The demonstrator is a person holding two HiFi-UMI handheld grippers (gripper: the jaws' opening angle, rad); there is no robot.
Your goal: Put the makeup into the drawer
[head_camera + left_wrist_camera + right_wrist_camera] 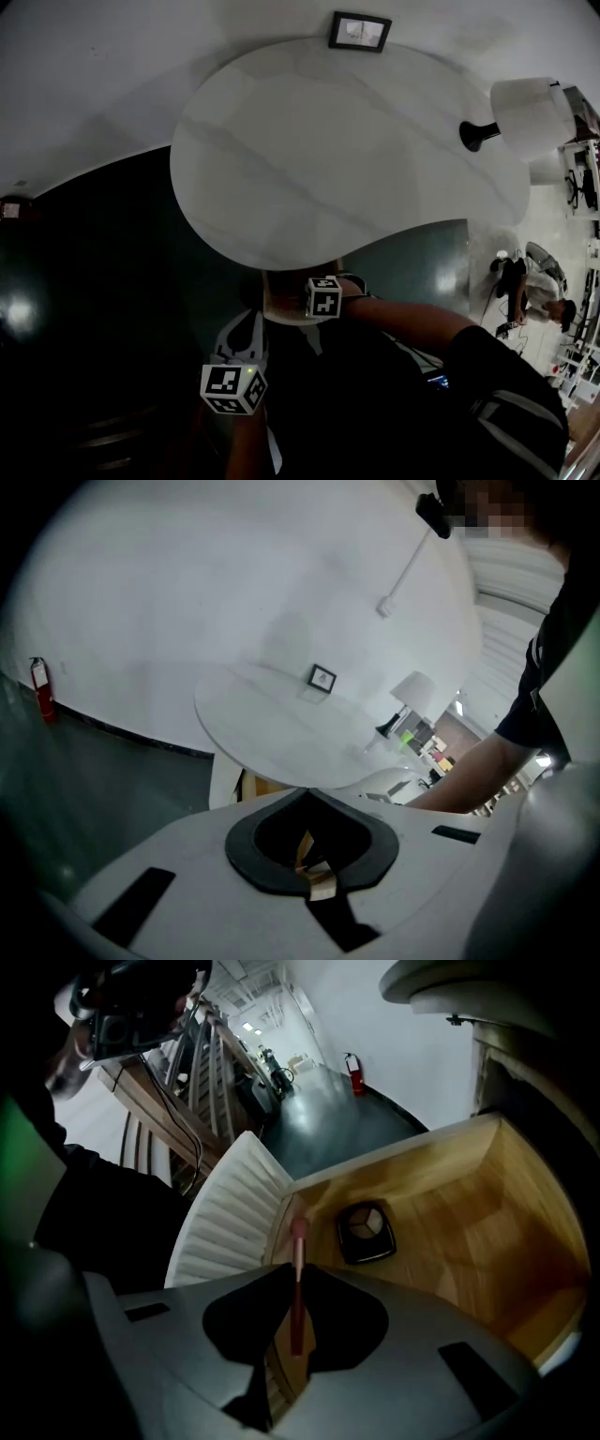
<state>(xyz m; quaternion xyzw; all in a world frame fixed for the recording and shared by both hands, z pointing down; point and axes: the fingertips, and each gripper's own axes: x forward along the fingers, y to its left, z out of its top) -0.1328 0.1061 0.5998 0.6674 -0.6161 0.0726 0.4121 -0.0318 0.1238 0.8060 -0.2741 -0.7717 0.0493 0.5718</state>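
The right tongs (292, 1267) were closed on a thin pink-red makeup stick (296, 1302), which was pinched along its lower half. Its paler tip reached out past the jaws and over the near edge of the open drawer (469, 1232). Whether the tip touched the wood could not be told.

Inside the drawer, just beyond that tip, a dark square palette (366, 1232) lay flat on the wooden floor, with its pans facing up. The rest of the drawer floor showed bare wood. The ribbed white drawer front (225, 1222) stood to the side of the stick.

The left tongs (306, 797) were closed with nothing between them, the jaws meeting at their tips. They were held back from the drawer and pointed toward the white counter (328, 150) above it.

On the counter, at the edge far from the drawer, stood a small frame (359, 31). A white-shaded lamp (525, 117) stood off to one side.
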